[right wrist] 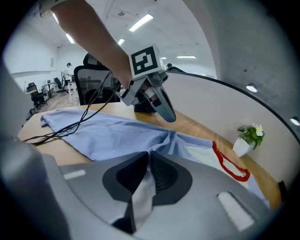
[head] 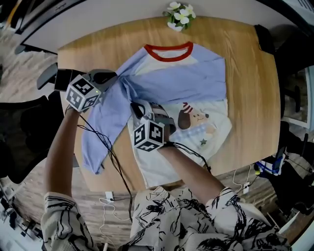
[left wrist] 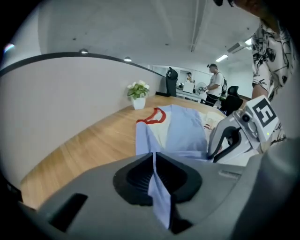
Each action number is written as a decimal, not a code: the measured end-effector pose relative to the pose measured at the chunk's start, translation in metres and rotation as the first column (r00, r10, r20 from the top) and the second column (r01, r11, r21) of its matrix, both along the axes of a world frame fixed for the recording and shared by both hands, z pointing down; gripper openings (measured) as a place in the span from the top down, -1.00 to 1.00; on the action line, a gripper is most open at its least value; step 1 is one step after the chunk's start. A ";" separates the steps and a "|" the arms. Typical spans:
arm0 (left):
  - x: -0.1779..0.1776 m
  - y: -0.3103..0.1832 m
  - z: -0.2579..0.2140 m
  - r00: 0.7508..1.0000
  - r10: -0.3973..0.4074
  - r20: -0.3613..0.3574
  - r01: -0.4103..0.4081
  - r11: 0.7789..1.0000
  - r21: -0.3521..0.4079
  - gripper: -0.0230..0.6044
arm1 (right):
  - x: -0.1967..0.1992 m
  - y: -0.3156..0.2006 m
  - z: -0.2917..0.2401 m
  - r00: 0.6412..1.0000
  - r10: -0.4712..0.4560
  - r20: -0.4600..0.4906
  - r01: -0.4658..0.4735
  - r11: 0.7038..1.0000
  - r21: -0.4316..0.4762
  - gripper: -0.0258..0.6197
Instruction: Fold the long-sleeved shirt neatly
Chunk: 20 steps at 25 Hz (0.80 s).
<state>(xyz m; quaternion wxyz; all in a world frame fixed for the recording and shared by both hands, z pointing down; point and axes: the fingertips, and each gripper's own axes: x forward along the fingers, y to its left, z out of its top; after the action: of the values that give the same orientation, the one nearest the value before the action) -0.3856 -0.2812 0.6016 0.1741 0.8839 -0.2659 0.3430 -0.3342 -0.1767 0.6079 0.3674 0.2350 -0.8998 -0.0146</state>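
The long-sleeved shirt point(head: 196, 81) lies on the wooden table point(head: 252, 103), red collar at the far side. It has pale blue sleeves and a white body with a dog print. One sleeve is folded across the chest; the other sleeve point(head: 100, 132) trails toward the near left edge. My left gripper point(head: 112, 77) is shut on blue cloth point(left wrist: 157, 187) at the shirt's left shoulder. My right gripper point(head: 138, 108) is shut on the shirt's left side edge, with pale cloth point(right wrist: 143, 192) pinched between its jaws. Each gripper shows in the other's view: the right gripper point(left wrist: 236, 136), the left gripper point(right wrist: 157, 101).
A small potted white flower point(head: 179, 14) stands at the table's far edge. Black cables point(head: 110, 157) run from the grippers over the sleeve and the near table edge. A dark chair point(head: 22, 127) stands at the left. People stand far off in the office point(left wrist: 215, 82).
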 end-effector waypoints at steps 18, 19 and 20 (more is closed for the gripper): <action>-0.011 0.028 0.031 0.974 -0.204 0.101 0.213 0.973 -0.087 0.59 | -0.031 0.025 0.000 0.982 -0.012 0.190 0.073 0.946 -0.317 0.33; -0.016 0.029 0.028 0.969 -0.225 0.101 0.232 0.970 -0.071 0.56 | -0.032 0.027 -0.001 0.981 -0.027 0.193 0.089 0.944 -0.319 0.27; -0.020 0.031 0.020 0.965 -0.249 0.084 0.253 0.966 -0.049 0.51 | -0.031 0.029 -0.004 0.979 -0.041 0.202 0.106 0.942 -0.318 0.20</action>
<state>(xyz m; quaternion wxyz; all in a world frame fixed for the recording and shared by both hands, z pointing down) -0.4059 -0.2503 0.6215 0.2316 0.8237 -0.3719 0.3598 -0.3647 -0.1479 0.6037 0.3117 0.1372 -0.9291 0.1438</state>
